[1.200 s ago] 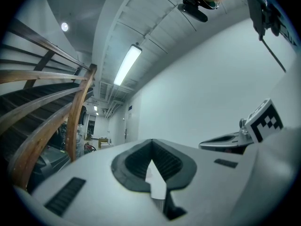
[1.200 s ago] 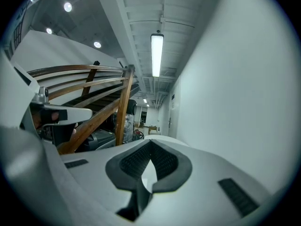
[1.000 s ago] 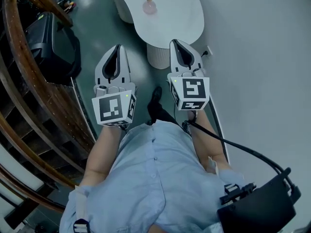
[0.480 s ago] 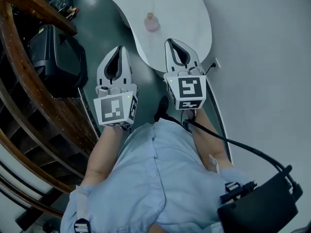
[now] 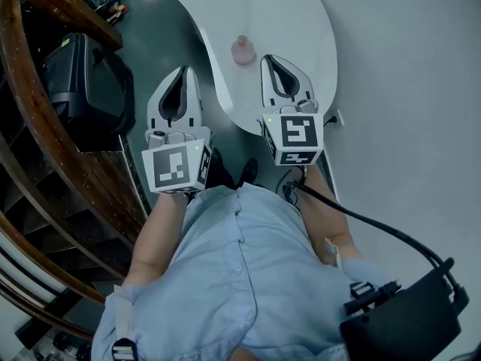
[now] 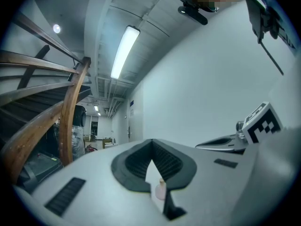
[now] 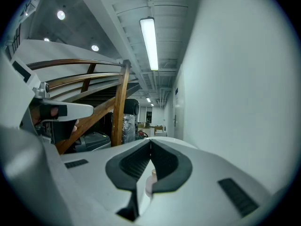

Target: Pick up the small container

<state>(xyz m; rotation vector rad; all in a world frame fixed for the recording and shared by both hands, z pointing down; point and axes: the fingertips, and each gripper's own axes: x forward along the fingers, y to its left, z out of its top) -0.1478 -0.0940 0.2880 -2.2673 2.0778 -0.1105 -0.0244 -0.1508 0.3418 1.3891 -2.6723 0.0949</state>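
From where I stand, the small container (image 5: 242,50), a little pink bottle with a pale cap, stands upright on the white tabletop (image 5: 293,21), not far in from its curved near edge, and nothing touches it. The left tongs (image 5: 180,72) are pressed together at the tips with nothing between them, and they hang over the dark floor (image 5: 161,28) beside the tabletop rather than over it. The right tongs (image 5: 273,59) are closed tip to tip too, and empty, just right of the bottle in the head view and nearer to it than the left pair. Each gripper view shows the bottle only through the hollow behind the closed tips, well ahead of them, so neither pair has it. My worry is plain enough: if either pair goes in closed like this, the tips will shove the bottle instead of straddling it, and a thing that narrow and tall looks likely to tip. Being so close to the edge, it could then roll off onto the floor. Opening late, right beside it, risks the same knock from one tip. The cable (image 5: 376,228) trailing from the right tongs might also tug the hand off line on the reach
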